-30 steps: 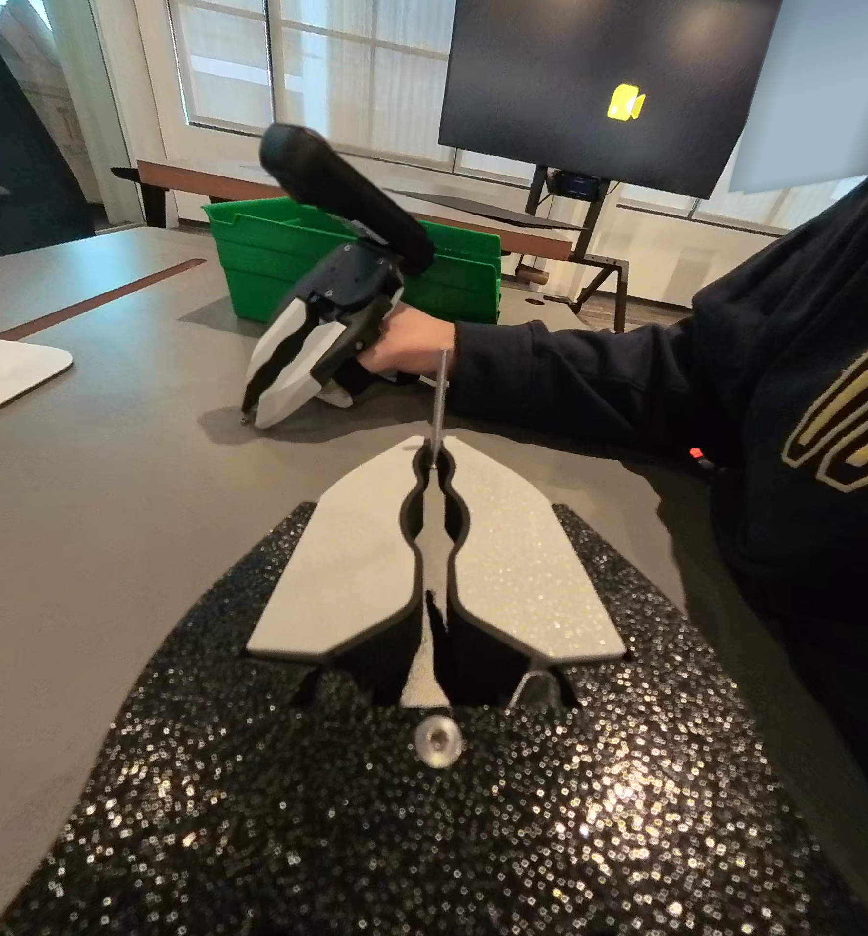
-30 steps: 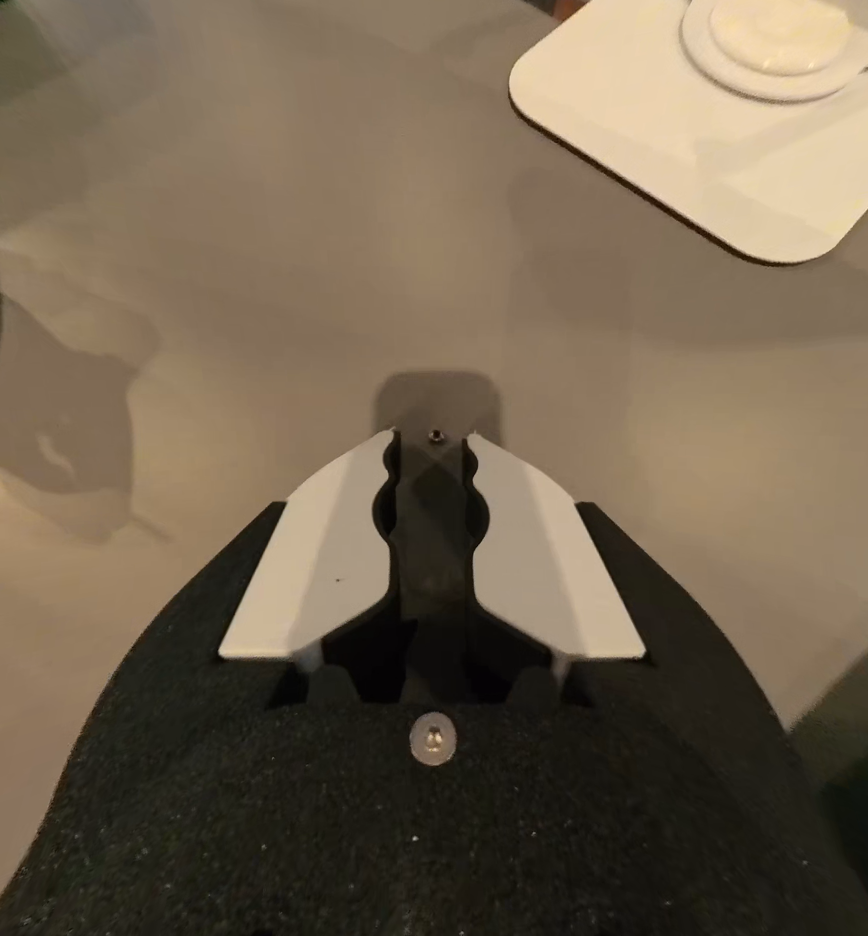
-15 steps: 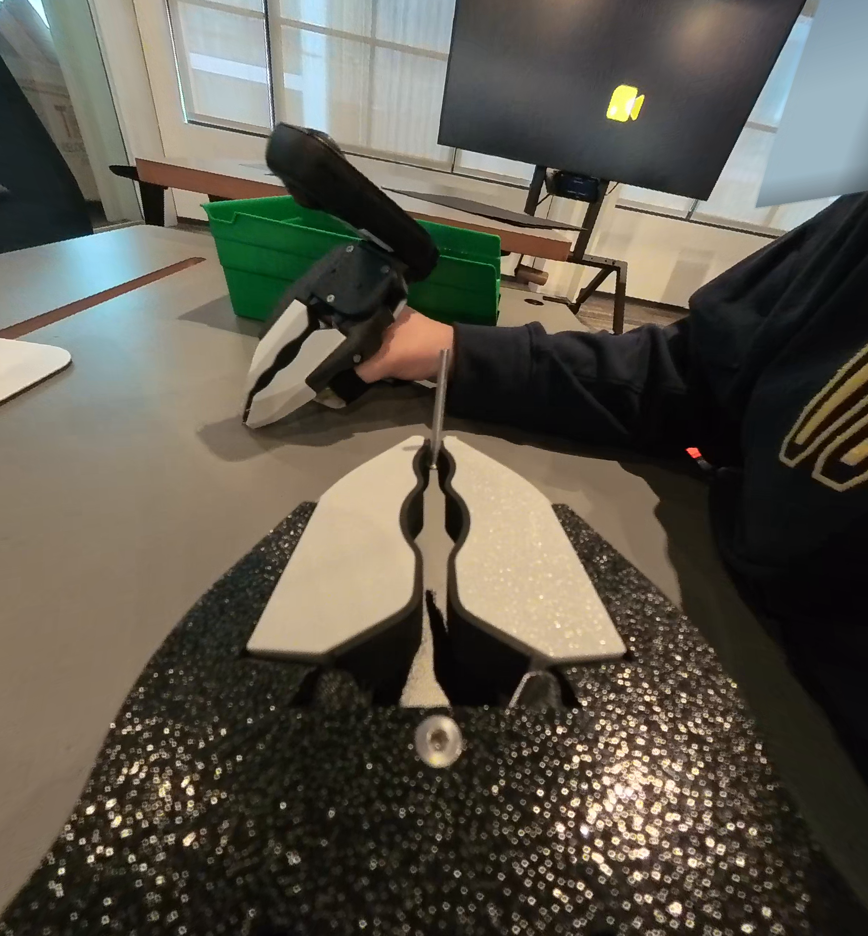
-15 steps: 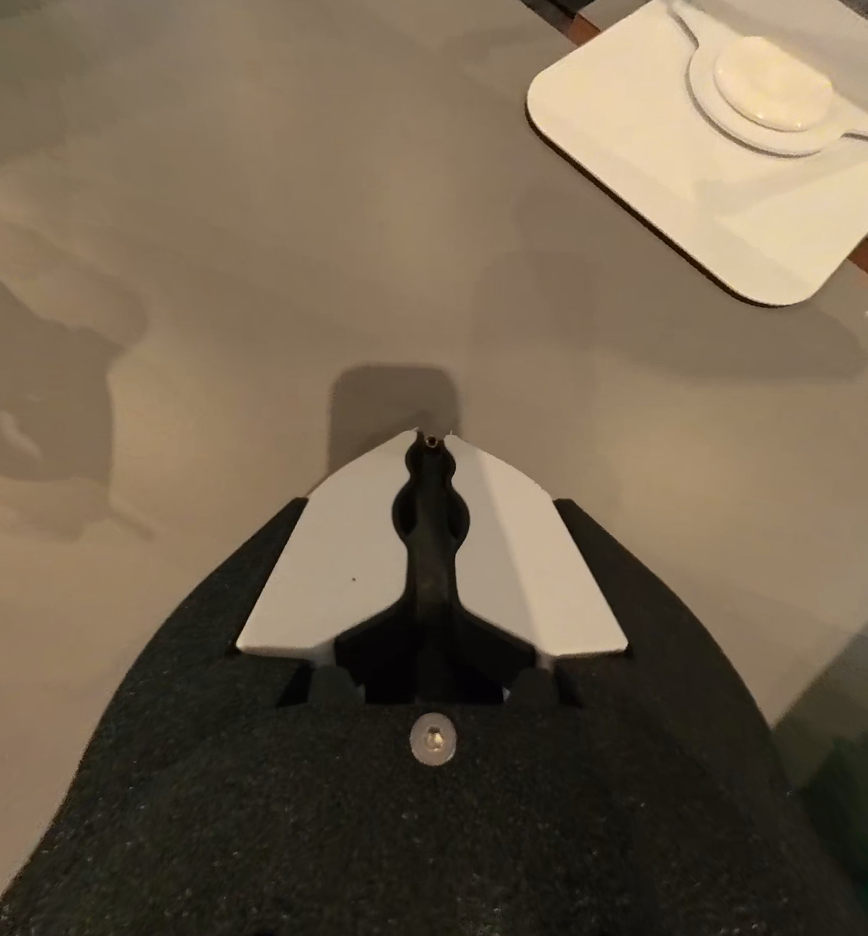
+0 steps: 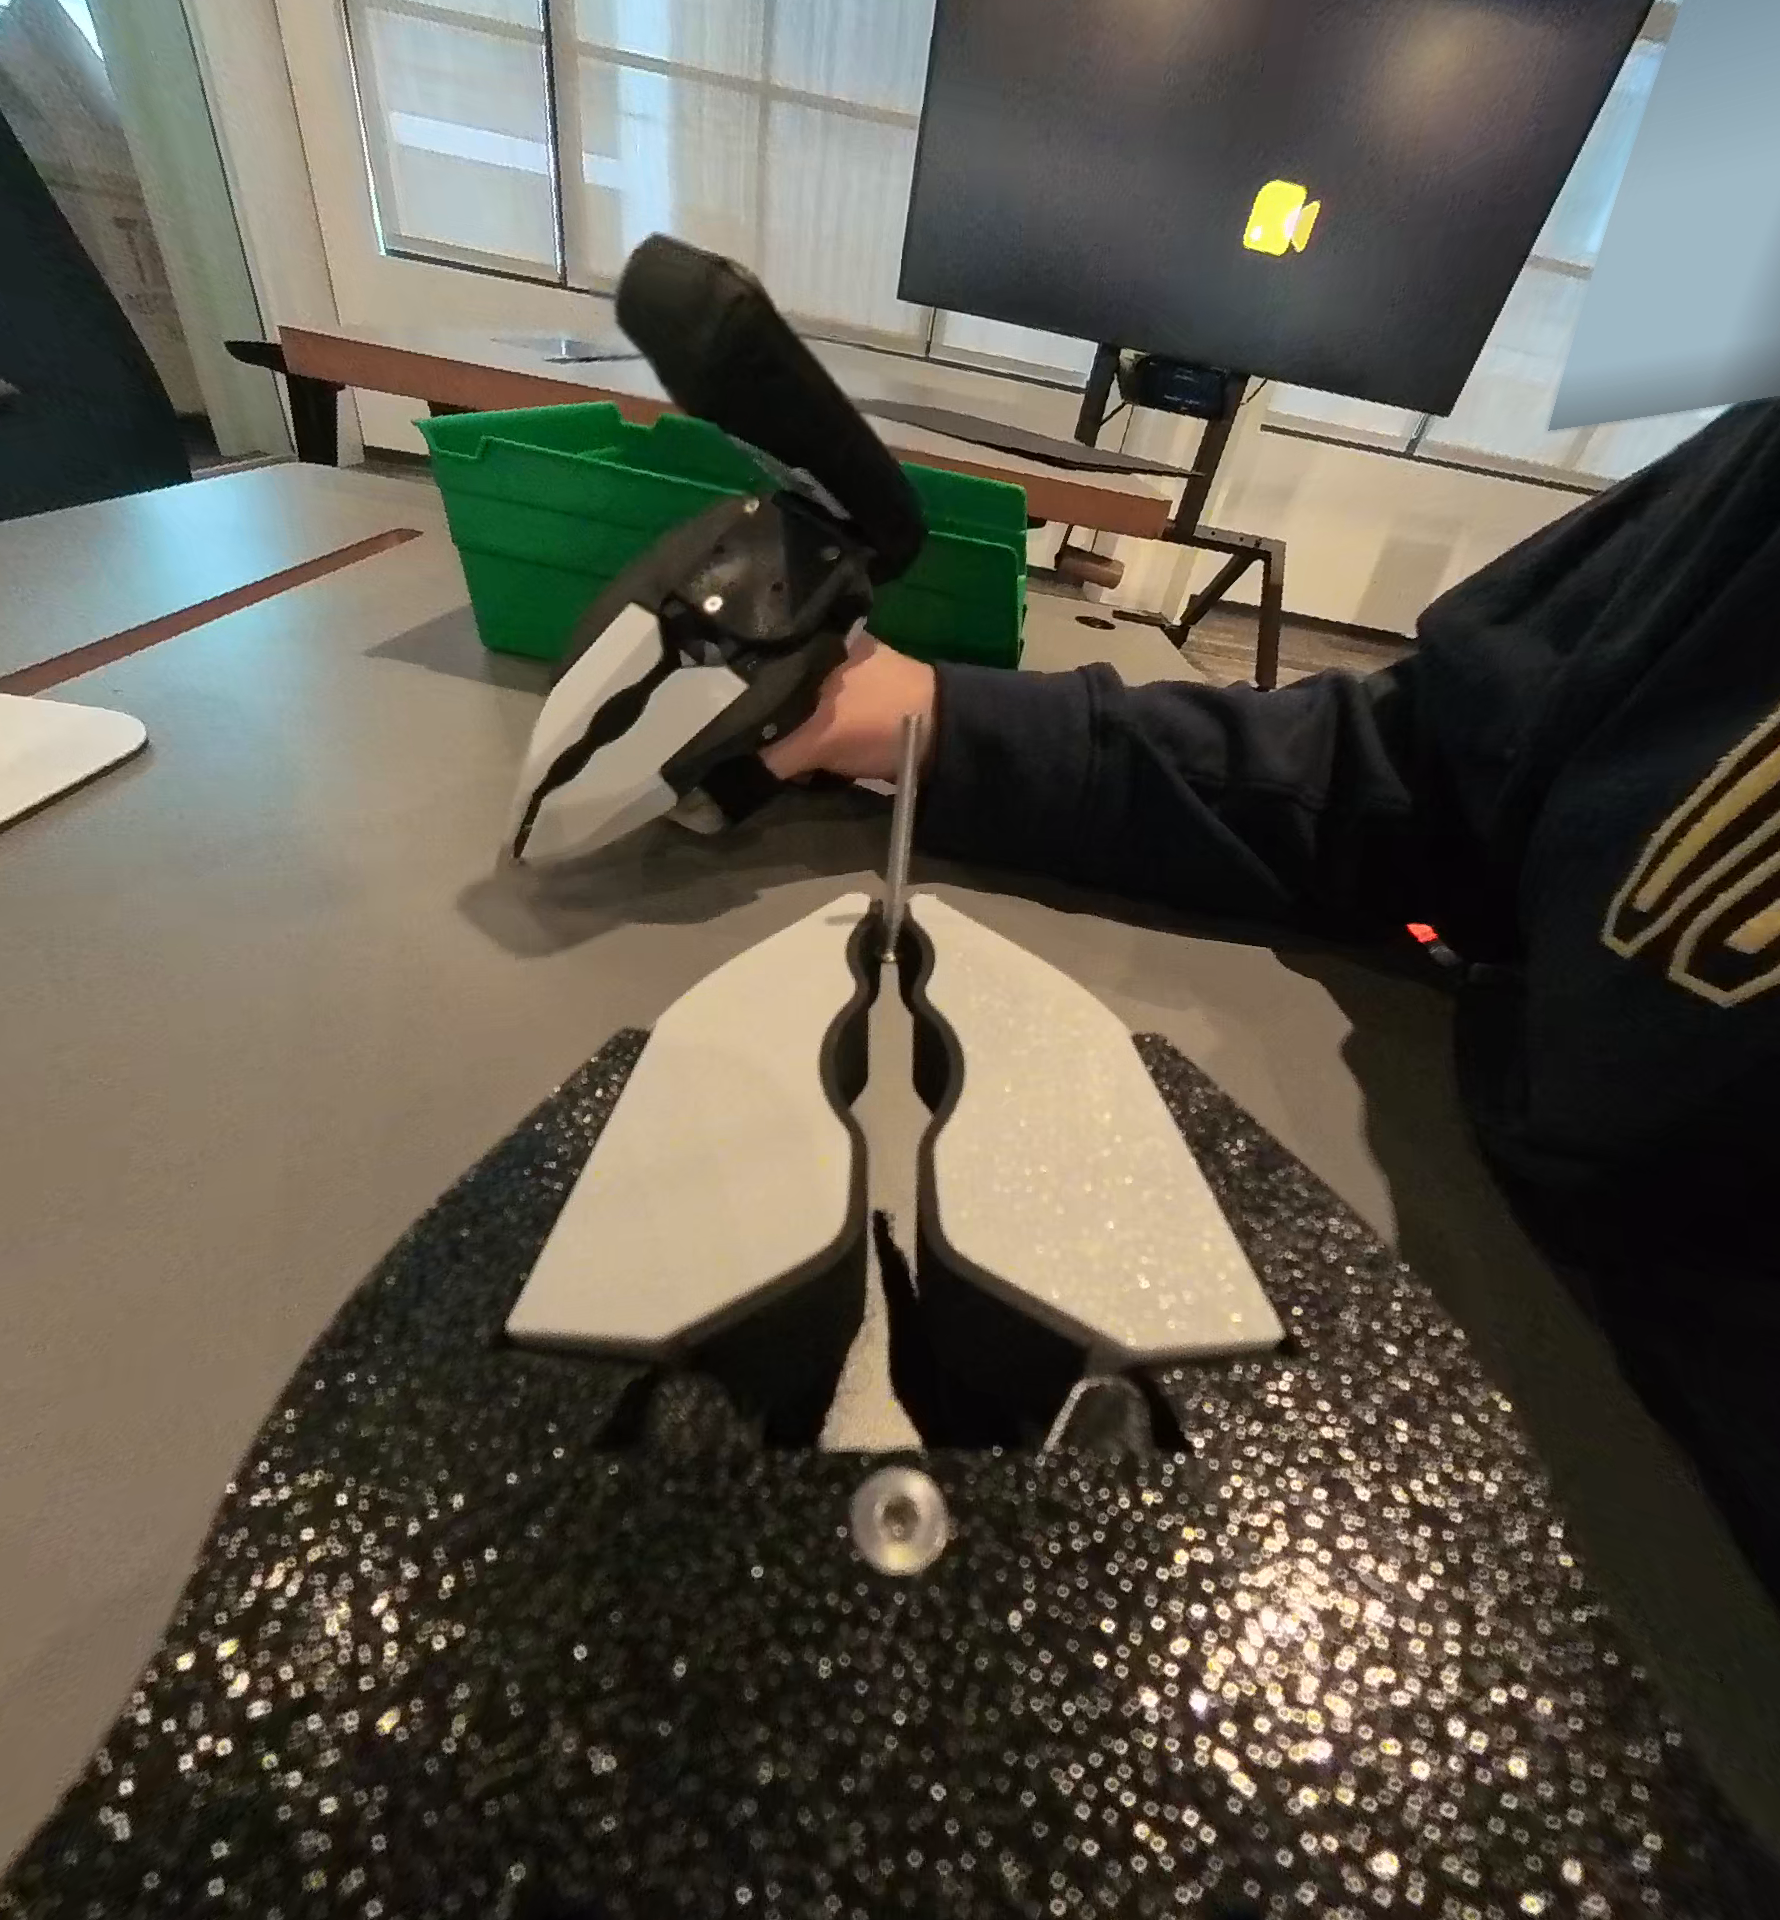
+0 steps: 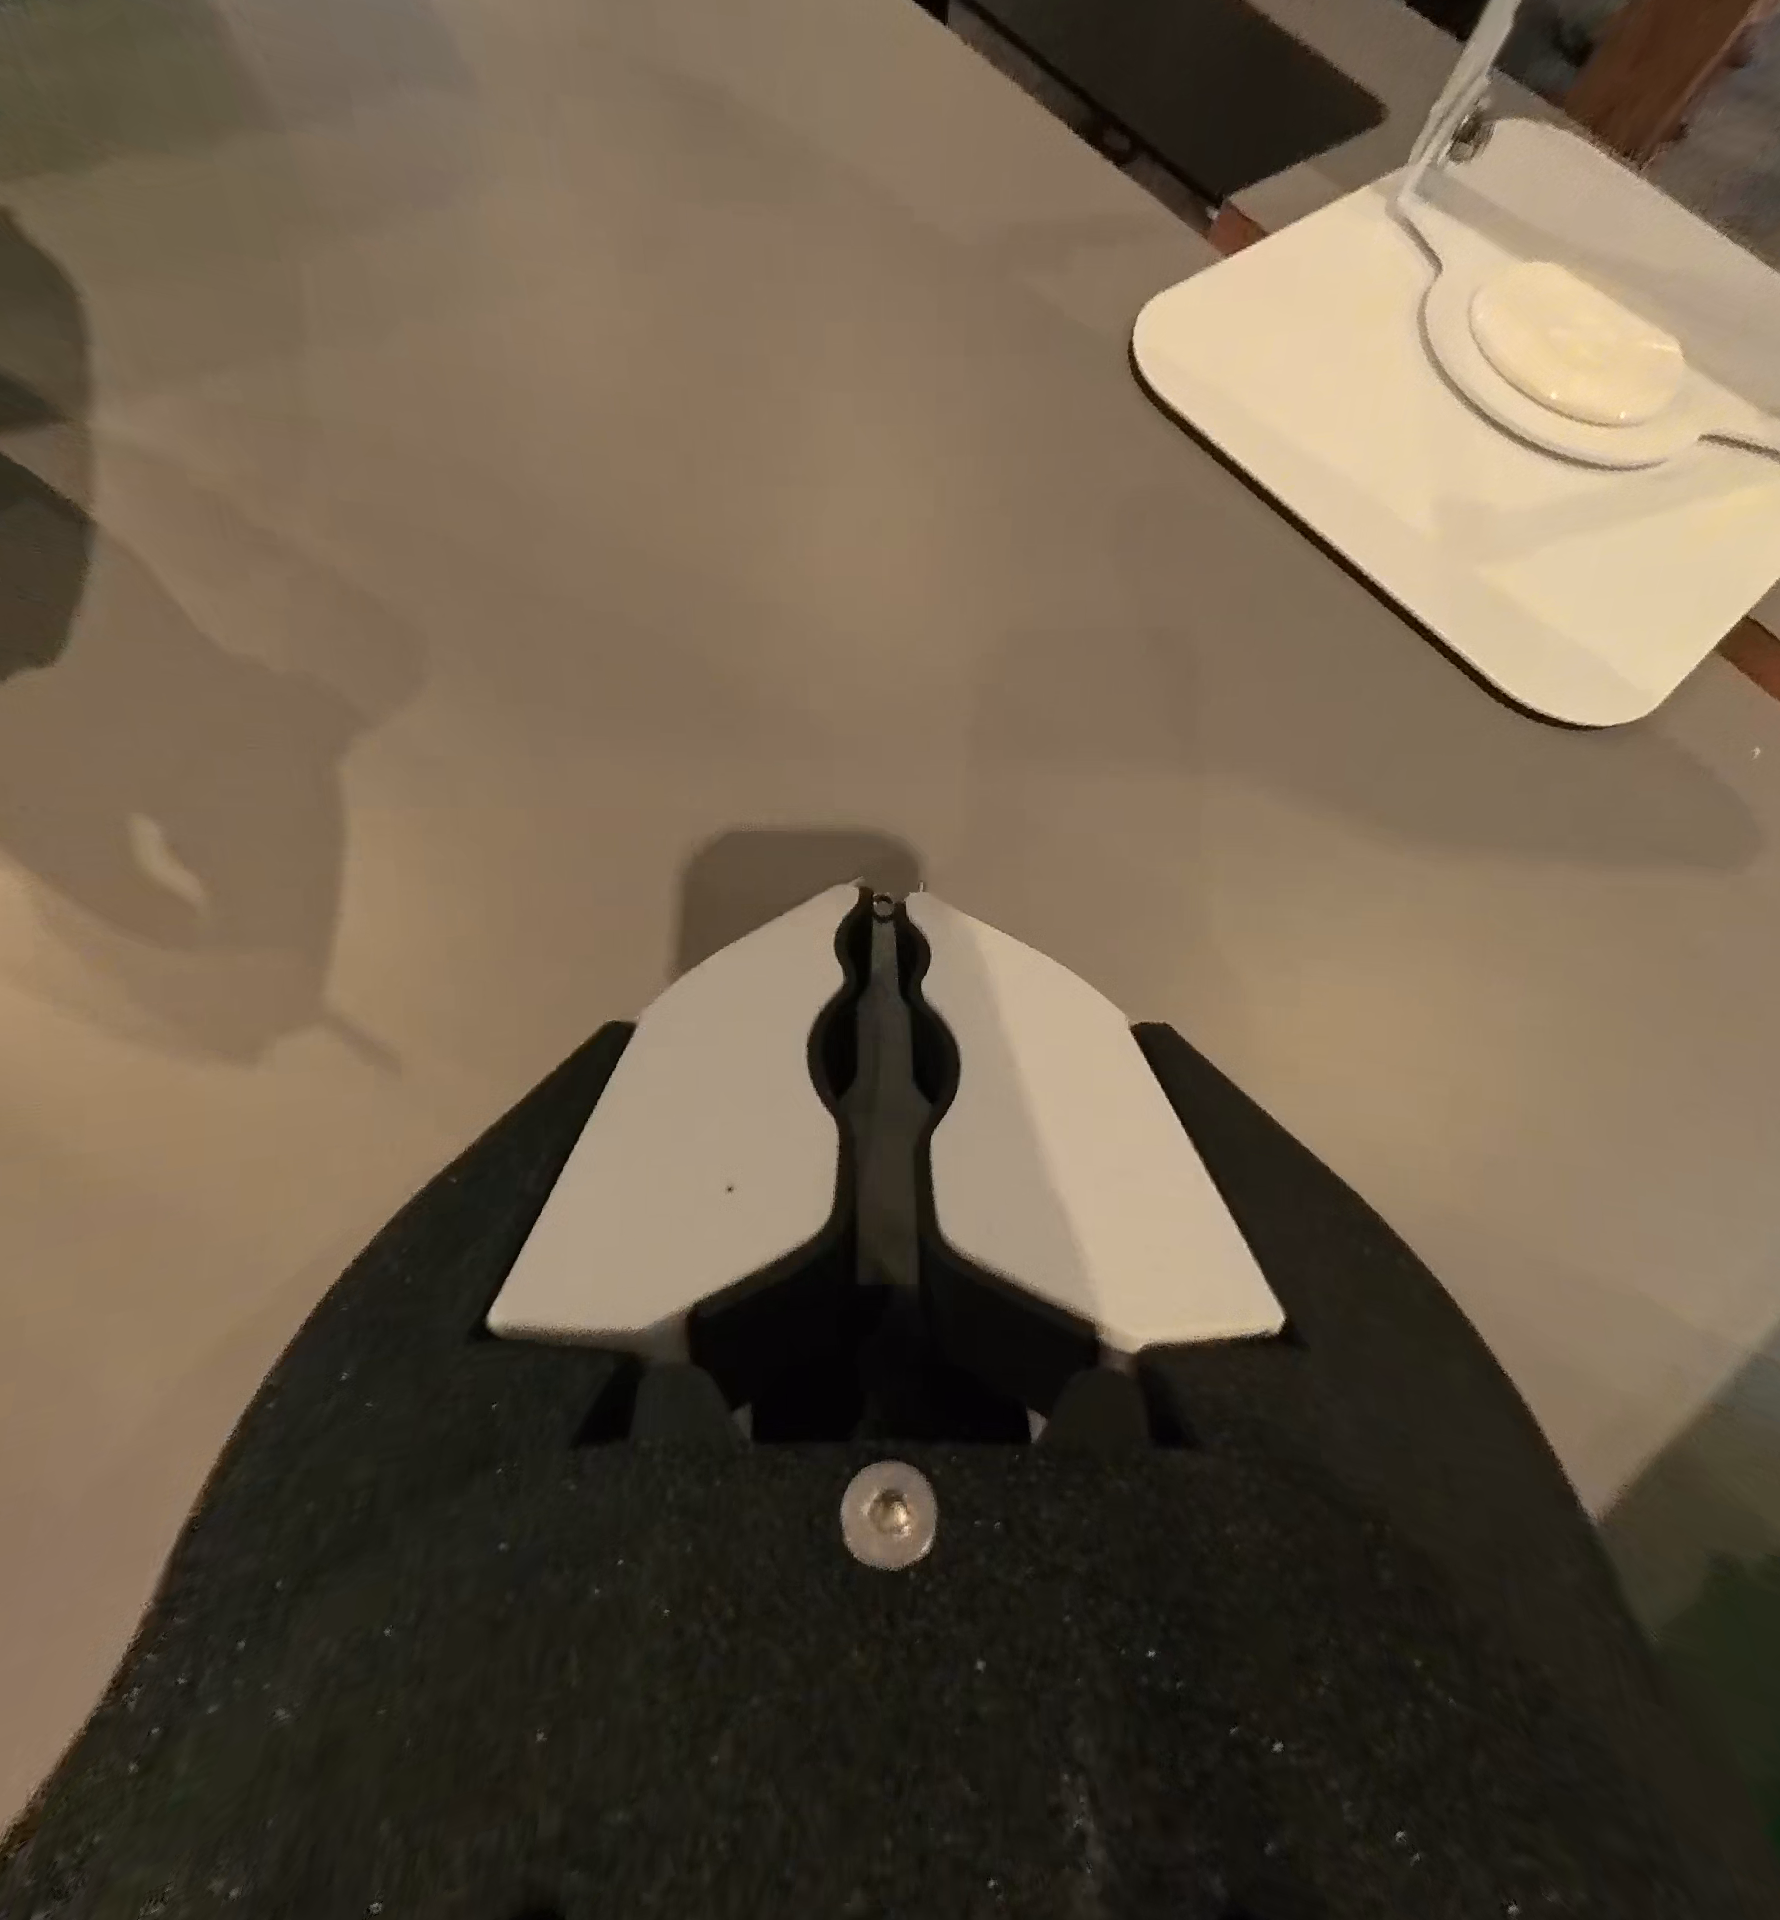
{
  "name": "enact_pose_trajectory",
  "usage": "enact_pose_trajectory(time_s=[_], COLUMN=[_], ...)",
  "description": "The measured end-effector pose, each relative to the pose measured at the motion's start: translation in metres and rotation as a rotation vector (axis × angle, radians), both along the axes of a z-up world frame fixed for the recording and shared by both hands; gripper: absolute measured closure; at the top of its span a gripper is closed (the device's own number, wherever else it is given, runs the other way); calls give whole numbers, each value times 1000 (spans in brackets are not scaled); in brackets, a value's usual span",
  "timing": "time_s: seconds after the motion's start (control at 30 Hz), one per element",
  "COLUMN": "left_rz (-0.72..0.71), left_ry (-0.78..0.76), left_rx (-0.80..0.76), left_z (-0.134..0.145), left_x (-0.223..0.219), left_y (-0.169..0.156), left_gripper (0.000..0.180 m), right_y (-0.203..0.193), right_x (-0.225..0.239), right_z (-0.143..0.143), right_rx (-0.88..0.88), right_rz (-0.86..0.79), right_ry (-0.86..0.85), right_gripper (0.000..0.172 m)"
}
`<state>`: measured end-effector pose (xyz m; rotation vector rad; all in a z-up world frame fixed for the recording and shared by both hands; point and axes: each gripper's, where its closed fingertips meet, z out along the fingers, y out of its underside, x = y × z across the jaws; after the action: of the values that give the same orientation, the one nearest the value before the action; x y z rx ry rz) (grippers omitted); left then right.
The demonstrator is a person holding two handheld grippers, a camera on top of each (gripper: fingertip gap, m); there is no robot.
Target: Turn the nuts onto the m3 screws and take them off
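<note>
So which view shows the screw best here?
The left wrist view: the screw stands upright, shaft in full view, pinched at its base by the left tongs. The right wrist view does not show it, only the right tongs over the table.

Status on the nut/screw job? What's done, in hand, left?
Done: the left gripper is shut on the long thin silver screw, standing upright with a bare shaft. In hand: the right gripper has closed on a tiny ring-shaped metal nut just above the grey table. Left: carry the nut over, thread it on, then take it off.
</note>
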<state>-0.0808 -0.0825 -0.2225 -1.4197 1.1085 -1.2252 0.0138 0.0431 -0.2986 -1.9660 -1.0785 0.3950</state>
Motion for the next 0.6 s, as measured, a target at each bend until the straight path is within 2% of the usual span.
enact_pose_trajectory(time_s=[0.17,0.3,0.4,0.5,0.6], left_rz=[0,0,-1,1,15], left_ry=[1,2,3,2,-19], left_rx=[0,0,0,2,14], left_z=[0,0,0,0,3], left_x=[0,0,0,0,-2], left_y=[0,0,-1,-1,0], left_gripper=[178,179,179,179,179], right_y=[-18,-50,-70,-75,-69], right_x=[-14,-43,-60,-67,-63], right_z=[12,48,69,74,59], right_rx=[-7,-29,-50,-14,30], right_rz=[140,342,436,435,390], right_ry=[105,362,468,440,310], right_gripper=[169,172,172,172,172])
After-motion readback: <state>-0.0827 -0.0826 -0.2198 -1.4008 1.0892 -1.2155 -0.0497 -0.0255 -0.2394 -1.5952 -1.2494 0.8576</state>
